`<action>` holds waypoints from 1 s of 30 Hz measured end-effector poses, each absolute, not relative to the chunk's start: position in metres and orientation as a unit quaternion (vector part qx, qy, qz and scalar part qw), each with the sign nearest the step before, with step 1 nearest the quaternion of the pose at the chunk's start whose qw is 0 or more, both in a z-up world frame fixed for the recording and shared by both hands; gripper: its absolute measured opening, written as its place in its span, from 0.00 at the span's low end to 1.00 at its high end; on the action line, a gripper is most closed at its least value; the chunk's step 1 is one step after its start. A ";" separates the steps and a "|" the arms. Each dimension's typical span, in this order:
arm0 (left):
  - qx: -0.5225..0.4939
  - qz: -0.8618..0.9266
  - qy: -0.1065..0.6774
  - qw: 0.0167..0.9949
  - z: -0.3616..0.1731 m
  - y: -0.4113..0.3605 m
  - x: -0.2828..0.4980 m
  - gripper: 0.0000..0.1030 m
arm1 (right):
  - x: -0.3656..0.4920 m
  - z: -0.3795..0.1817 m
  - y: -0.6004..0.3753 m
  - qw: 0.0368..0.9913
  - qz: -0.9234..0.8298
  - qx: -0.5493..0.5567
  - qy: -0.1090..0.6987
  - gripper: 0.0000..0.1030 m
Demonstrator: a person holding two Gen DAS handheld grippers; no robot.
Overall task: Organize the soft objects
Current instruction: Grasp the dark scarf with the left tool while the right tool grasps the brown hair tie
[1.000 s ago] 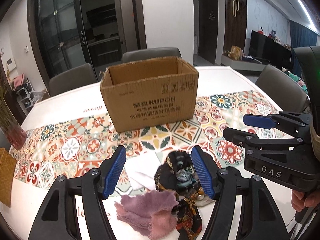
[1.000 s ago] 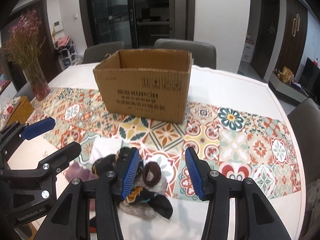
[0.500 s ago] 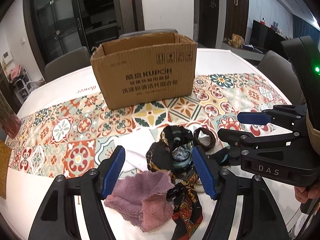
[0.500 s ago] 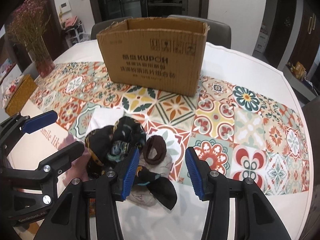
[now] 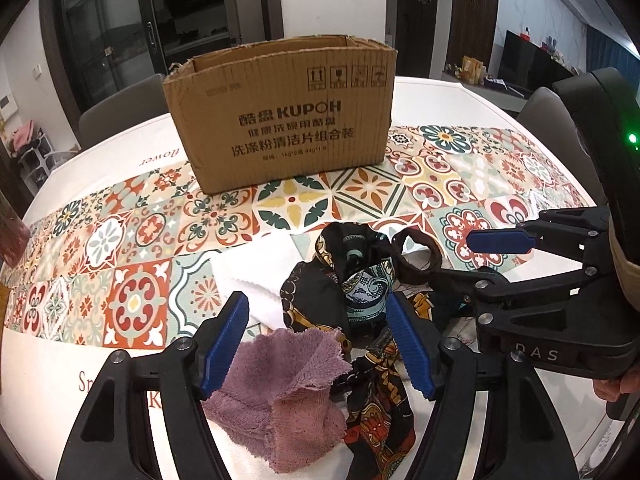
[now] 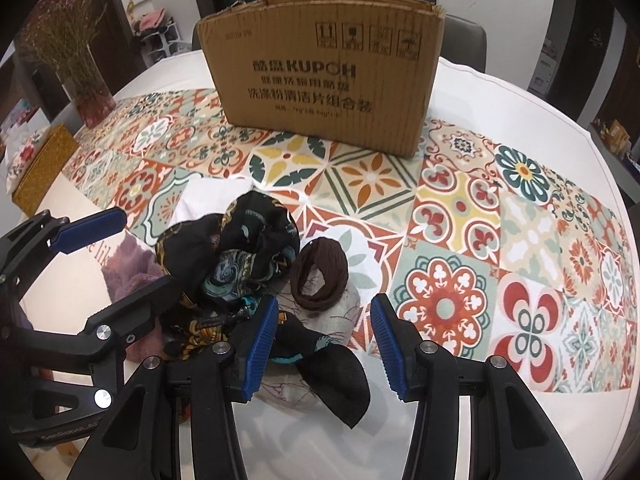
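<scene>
Jaws spread on both: left gripper (image 5: 318, 344) over purple towel (image 5: 280, 376), right gripper (image 6: 322, 346) over black sock (image 6: 336, 376), touching neither. Heaped beside patterned scarf (image 6: 240, 248), cardboard box (image 5: 280, 120) well beyond. Bare table (image 6: 500, 92) rightward.

A cardboard box (image 5: 280, 116) stands on the patterned runner (image 5: 460, 184) that crosses the tabletop (image 6: 500, 92) from its left edge to its right. Before the box, toward the near edge, lies a heap of soft things — a printed scarf (image 5: 320, 292) in the middle, a towel (image 5: 288, 376) at its near left, a folded cloth (image 5: 256, 276) behind the towel, and a hair band (image 6: 318, 276) at the scarf's right, resting on a pale cloth (image 6: 344, 308). A sock (image 6: 340, 376) lies nearest the near edge. A vase of dried flowers (image 6: 80, 64) stands at the far left edge, a woven box (image 6: 44, 168) before it.
</scene>
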State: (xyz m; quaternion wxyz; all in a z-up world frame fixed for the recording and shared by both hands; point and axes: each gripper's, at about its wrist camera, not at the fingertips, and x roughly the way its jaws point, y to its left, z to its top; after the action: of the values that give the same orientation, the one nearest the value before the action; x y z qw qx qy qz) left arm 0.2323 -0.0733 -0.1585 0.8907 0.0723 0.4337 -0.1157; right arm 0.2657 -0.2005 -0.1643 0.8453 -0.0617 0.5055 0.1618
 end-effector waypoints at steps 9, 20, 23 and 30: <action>0.079 -0.124 0.445 0.883 -0.175 -0.078 0.242 0.70 | 0.274 -0.179 -0.199 0.836 0.174 -0.072 0.515 0.48; 0.085 -0.133 0.455 0.877 -0.189 -0.085 0.250 0.70 | 0.285 -0.189 -0.199 0.836 0.175 -0.086 0.513 0.48; 0.083 -0.136 0.458 0.874 -0.194 -0.087 0.253 0.69 | 0.286 -0.190 -0.201 0.838 0.172 -0.090 0.509 0.48; 0.073 -0.131 0.463 0.873 -0.200 -0.086 0.259 0.69 | 0.288 -0.191 -0.203 0.846 0.164 -0.093 0.498 0.48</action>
State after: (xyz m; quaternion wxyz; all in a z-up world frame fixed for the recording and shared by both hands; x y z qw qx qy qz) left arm 0.2589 -0.0861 -0.2003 0.8734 0.0733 0.4632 -0.1314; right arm 0.2885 -0.2027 -0.1912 0.8461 -0.0928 0.4984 0.1645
